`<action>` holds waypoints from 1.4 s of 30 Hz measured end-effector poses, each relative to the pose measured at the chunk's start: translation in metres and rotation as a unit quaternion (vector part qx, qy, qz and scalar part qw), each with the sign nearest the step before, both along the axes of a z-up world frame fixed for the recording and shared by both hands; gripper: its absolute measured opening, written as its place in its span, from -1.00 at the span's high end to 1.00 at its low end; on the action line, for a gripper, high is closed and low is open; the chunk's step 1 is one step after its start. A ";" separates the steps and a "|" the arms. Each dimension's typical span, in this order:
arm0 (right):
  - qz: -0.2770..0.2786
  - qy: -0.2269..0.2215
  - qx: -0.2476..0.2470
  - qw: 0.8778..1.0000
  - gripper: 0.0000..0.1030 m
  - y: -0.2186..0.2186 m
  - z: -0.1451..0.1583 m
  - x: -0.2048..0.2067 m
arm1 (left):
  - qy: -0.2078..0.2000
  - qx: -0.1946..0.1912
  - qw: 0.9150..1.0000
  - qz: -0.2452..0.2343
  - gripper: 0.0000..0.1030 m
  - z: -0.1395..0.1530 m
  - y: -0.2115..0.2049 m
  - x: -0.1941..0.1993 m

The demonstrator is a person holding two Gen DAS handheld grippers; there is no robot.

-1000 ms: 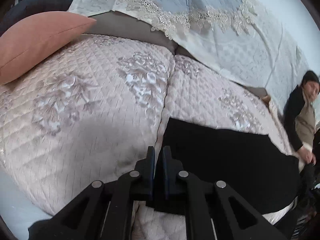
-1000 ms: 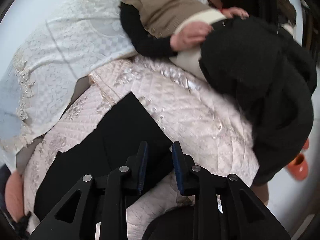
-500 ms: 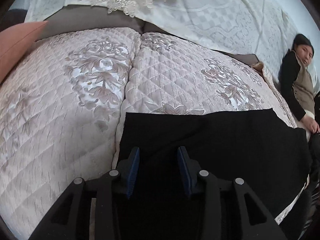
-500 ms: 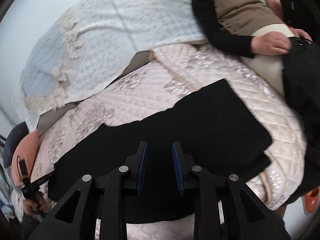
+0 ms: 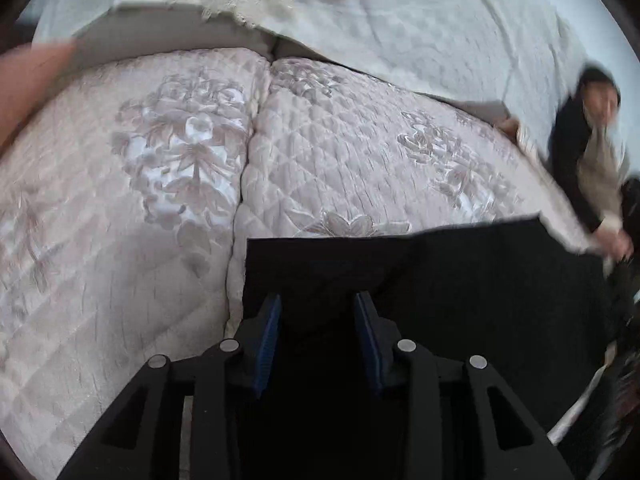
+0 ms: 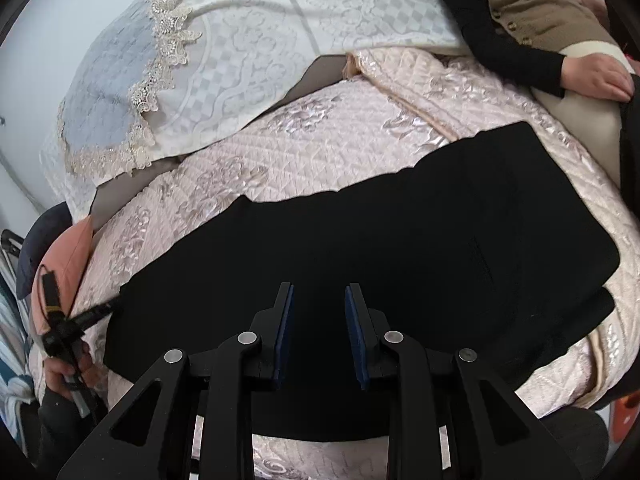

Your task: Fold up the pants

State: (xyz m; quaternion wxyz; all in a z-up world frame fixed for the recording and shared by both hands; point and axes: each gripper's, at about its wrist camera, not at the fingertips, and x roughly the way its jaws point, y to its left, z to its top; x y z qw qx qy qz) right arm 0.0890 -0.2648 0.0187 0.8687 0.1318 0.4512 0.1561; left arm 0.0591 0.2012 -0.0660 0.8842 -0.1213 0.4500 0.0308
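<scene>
We see black pants lying flat on the quilted bed cover, spread 9 to 3 o'clock in rt view. Left claw wide open over the pants' left end, nothing held. Right claw partly open above pants' middle, also holding nothing. Around: seated person at 2 o'clock, hand just beside the pants' far end; lace-edged cloth at 11; pink pillow at 9.

I see my right gripper parted above the black pants, which lie seemingly flat across the pink quilt.
</scene>
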 end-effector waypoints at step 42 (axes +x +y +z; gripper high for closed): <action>0.159 -0.004 0.001 0.987 0.29 0.092 -0.013 -0.033 | -0.002 -0.143 0.971 0.192 -0.06 -0.013 0.015 -0.110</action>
